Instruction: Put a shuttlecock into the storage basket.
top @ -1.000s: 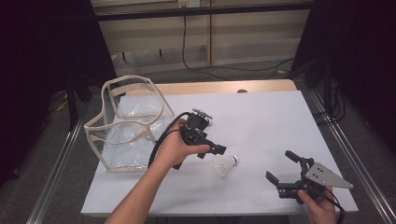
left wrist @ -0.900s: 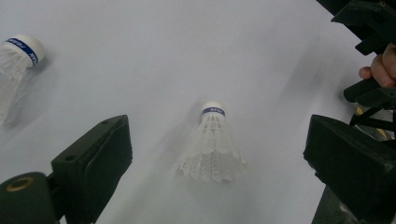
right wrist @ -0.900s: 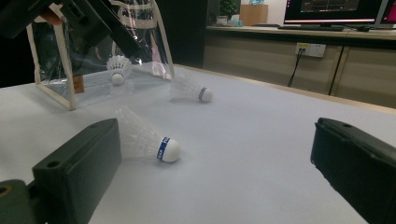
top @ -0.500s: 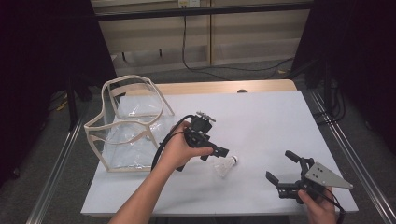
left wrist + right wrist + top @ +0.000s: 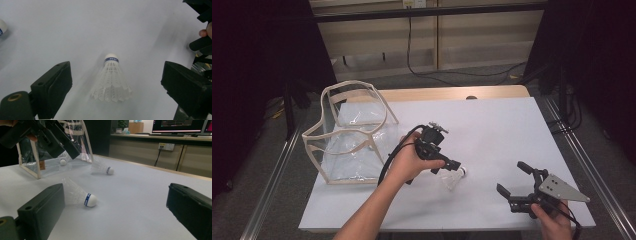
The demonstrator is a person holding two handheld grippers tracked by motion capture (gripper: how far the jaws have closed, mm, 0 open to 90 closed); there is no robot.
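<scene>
Shuttlecock (image 5: 111,79) is lying between your wide-open left gripper (image 5: 117,82), near the bag (image 5: 347,145). Your right gripper (image 5: 518,182) is gaping too, holding nothing.

the high view looks forward and down from above the near edge of the white rectangular table (image 5: 492,125), far enough to take in its whole top. the left gripper view looks steeply down, close over the white feathered shuttlecock (image 5: 111,80). the right gripper view skims low across the table, sharing a shuttlecock (image 5: 80,195) and the clear plastic cream-trimmed bag (image 5: 50,157) with the high view.
</scene>
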